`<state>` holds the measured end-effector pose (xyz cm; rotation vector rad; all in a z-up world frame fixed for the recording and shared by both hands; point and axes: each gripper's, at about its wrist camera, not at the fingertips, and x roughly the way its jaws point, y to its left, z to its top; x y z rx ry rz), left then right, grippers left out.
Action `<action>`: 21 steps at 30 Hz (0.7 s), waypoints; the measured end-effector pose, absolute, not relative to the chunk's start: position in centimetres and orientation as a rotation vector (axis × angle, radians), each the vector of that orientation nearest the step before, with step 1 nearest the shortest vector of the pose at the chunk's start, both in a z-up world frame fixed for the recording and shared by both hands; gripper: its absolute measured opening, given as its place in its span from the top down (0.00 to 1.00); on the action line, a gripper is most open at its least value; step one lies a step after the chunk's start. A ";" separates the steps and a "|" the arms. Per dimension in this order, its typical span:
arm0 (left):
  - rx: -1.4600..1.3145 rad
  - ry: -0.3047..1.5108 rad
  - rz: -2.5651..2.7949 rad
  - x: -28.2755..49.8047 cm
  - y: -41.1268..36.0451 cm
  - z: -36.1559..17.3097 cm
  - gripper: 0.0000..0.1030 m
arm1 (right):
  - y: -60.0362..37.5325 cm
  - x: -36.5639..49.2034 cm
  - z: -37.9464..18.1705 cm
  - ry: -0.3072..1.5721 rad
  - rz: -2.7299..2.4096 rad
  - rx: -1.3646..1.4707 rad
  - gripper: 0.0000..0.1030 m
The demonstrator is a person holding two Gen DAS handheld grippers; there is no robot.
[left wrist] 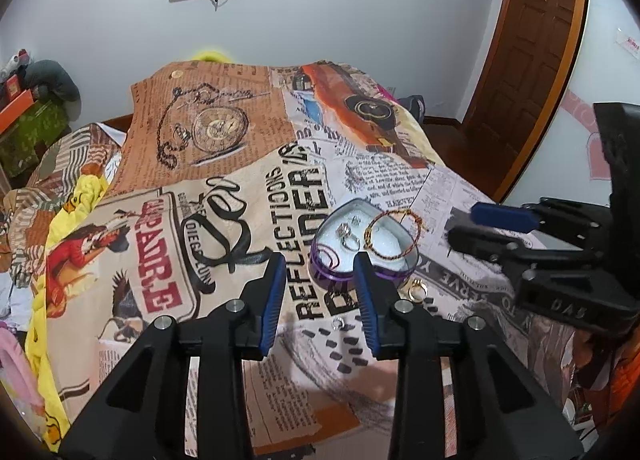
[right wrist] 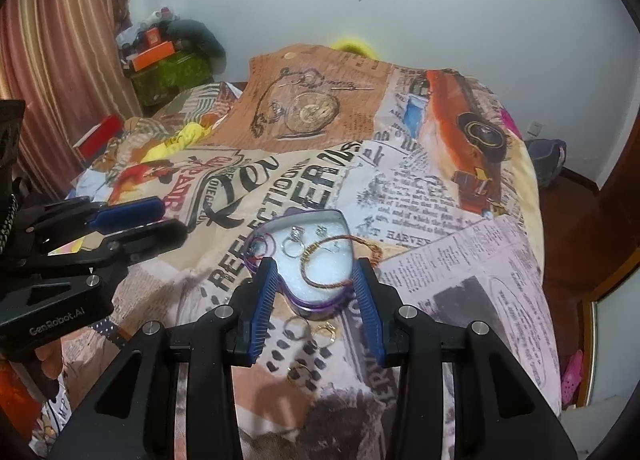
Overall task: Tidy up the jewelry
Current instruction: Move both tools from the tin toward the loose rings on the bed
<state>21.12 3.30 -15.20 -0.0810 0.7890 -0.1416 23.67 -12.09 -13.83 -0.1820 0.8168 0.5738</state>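
The purple heart-shaped tin box (right wrist: pixel 316 300) with white foam holds rings and a gold bracelet (right wrist: pixel 340 264). At six o'clock of it, three loose rings (right wrist: pixel 298 328) wait on the printed bedcover (right wrist: pixel 460 280). The right gripper (right wrist: pixel 316 300) hovers above with jaws apart and empty, probably to pick one; the left gripper (left wrist: pixel 320 292) also has jaws apart.

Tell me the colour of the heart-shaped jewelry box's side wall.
Translucent purple; the heart-shaped jewelry box has a white lining. Left wrist view shows it best.

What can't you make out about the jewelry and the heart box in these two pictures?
- Heart-shaped box: near rim hidden by the right hand-held gripper fingers, right wrist view.
- Loose rings on the bedspread: too small to tell stones or exact count.
- Purple ring in the box: partly behind the wall, left wrist view.
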 end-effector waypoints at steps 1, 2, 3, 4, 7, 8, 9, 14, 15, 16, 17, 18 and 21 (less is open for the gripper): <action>-0.084 0.799 -0.141 21.1 3.4 -15.5 0.67 | -12.3 23.6 -13.9 0.818 0.565 -0.183 0.65; -0.086 0.807 -0.141 21.1 3.4 -15.7 0.67 | -12.6 23.6 -14.0 0.820 0.559 -0.183 0.65; -0.088 0.818 -0.141 21.1 3.4 -16.1 0.67 | -12.9 23.6 -14.2 0.825 0.552 -0.180 0.65; -0.089 0.826 -0.141 21.1 3.4 -16.3 0.67 | -13.1 23.6 -14.4 0.832 0.549 -0.177 0.65; -0.088 0.859 -0.146 21.1 3.3 -17.5 0.67 | -13.8 23.5 -15.0 0.852 0.537 -0.177 0.65; -0.087 0.869 -0.150 21.1 3.2 -17.8 0.67 | -14.0 23.4 -15.4 0.859 0.530 -0.180 0.65; -0.084 0.879 -0.154 21.1 3.1 -18.2 0.67 | -14.2 23.4 -15.7 0.868 0.525 -0.181 0.65; -0.068 0.923 -0.186 20.9 2.1 -20.1 0.67 | -14.8 23.3 -17.6 0.923 0.527 -0.183 0.65; -0.064 0.931 -0.194 20.9 1.8 -20.5 0.67 | -14.7 23.3 -18.2 0.940 0.530 -0.188 0.65; -0.062 0.936 -0.199 20.9 1.6 -20.7 0.67 | -14.7 23.3 -18.5 0.951 0.533 -0.193 0.65; -0.062 0.941 -0.202 21.0 1.5 -21.0 0.67 | -14.6 23.3 -19.0 0.962 0.538 -0.200 0.65; -0.063 0.948 -0.207 21.1 1.4 -21.2 0.67 | -14.4 23.2 -19.4 0.971 0.542 -0.208 0.65; -0.080 0.974 -0.230 21.4 1.2 -21.9 0.67 | -13.9 23.2 -20.4 0.995 0.556 -0.225 0.65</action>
